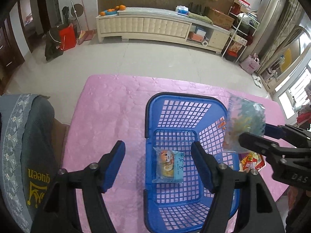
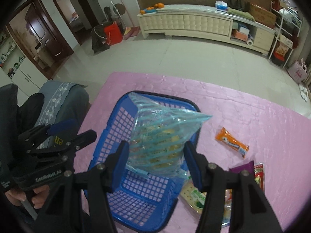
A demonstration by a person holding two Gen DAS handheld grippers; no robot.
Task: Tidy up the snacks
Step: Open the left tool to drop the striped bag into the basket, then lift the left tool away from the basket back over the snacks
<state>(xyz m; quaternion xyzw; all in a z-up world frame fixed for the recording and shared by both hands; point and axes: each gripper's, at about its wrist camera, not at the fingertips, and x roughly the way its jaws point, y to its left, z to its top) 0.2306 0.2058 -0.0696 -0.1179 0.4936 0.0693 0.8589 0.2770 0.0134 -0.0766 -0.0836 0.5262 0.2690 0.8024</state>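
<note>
A blue plastic basket [image 1: 151, 116] stands on the pink-covered table [image 1: 108, 101]. One small snack packet [image 1: 169, 166] with a cartoon print lies flat on its floor. My left gripper [image 1: 158, 167] hovers above the basket's near end, open and empty. My right gripper [image 2: 156, 165] is shut on a clear bag with teal stripes [image 2: 161, 136] holding yellowish snacks, and keeps it upright over the basket [image 2: 108, 141]. From the left wrist view the bag [image 1: 245, 120] hangs at the basket's right rim in the right gripper [image 1: 252, 134]. The left gripper [image 2: 85, 128] shows left of the basket.
Loose snacks lie on the cloth right of the basket: an orange bar [image 2: 232, 142], a purple packet [image 2: 243, 168], a red packet [image 2: 259, 176] and a green-and-white cracker pack [image 2: 194, 194]. A chair with a grey lace cover [image 1: 29, 136] stands at the table's left edge.
</note>
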